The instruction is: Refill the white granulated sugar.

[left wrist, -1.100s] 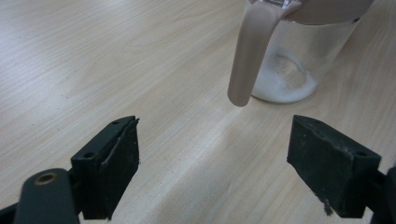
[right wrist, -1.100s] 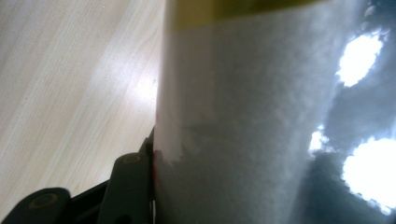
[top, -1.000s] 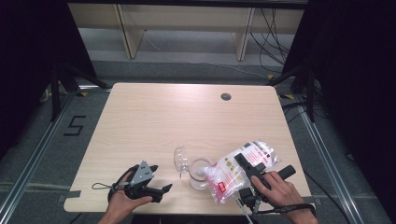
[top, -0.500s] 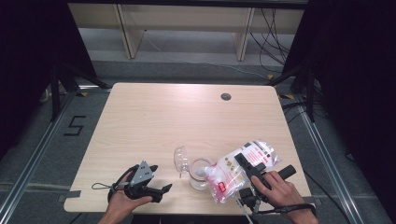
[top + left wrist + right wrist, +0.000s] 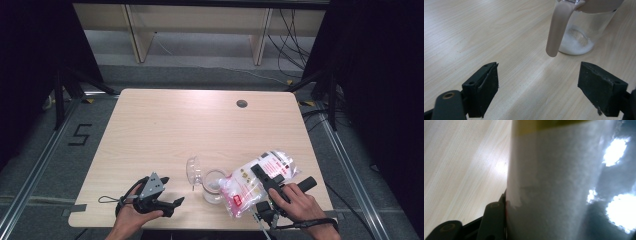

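High view: a person's right hand is holding the right gripper, whose jaws are clamping a clear plastic bag of white granules with red printing. This bag is lying tilted near the desk's front edge, its lower end touching the rim of a glass jar. A hinged lid is standing open on the jar's left side. Nearby, the left hand is resting the left gripper on the desk, left of the jar and apart from it. Left gripper view: black jaws are standing wide with bare wood between them, and the jar ahead is showing white grains at its bottom, behind a pale strap hanging from its lid. Right gripper view: the bag is pressing against the visible jaw.
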Available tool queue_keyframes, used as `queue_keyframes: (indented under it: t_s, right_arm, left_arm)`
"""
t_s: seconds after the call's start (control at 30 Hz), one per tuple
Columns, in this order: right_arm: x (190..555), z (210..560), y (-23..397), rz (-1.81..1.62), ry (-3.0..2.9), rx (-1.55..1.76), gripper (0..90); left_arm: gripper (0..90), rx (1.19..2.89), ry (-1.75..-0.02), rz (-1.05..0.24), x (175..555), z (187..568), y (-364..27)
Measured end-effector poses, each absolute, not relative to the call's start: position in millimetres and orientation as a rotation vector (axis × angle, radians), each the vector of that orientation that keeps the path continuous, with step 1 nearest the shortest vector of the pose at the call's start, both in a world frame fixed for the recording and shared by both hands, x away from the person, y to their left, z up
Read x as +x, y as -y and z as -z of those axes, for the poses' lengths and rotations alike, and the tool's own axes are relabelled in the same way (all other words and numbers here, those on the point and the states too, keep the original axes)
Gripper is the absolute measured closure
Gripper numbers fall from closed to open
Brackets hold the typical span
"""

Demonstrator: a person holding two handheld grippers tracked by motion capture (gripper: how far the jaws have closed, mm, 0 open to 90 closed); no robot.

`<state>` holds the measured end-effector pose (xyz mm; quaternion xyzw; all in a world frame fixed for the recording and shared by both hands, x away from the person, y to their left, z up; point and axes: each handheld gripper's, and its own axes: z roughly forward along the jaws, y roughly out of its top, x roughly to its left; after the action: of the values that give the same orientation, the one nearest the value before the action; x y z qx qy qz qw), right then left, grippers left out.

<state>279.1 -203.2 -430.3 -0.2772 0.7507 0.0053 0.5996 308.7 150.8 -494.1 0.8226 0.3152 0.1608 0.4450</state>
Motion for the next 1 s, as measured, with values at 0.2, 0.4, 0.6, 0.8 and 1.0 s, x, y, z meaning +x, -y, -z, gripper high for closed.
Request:
queue_keyframes:
  t_s: [0.2,0.4,0.6,0.8,1.0]
  right_arm:
    - [279.1,430.1,203.5,-0.011,-1.741,-0.644,54.2]
    - [278.8,429.6,203.6,-0.011,-1.739,-0.640,54.3]
    - [278.7,428.9,203.2,0.004,-1.739,-0.642,54.3]
    - [278.2,429.3,202.9,0.012,-1.746,-0.637,54.4]
    - [277.8,428.4,201.0,0.007,-1.739,-0.651,54.5]
  left_arm:
    - [16.5,2.031,-0.783,-0.399,308.8,494.8,-150.3]
    - [16.5,2.029,-0.784,-0.398,309.0,495.1,-150.2]
    - [16.5,2.039,-0.778,-0.388,309.2,494.8,-150.6]
    - [16.5,2.041,-0.778,-0.387,309.4,494.8,-150.6]
    - [16.4,2.040,-0.779,-0.386,309.4,494.8,-150.7]
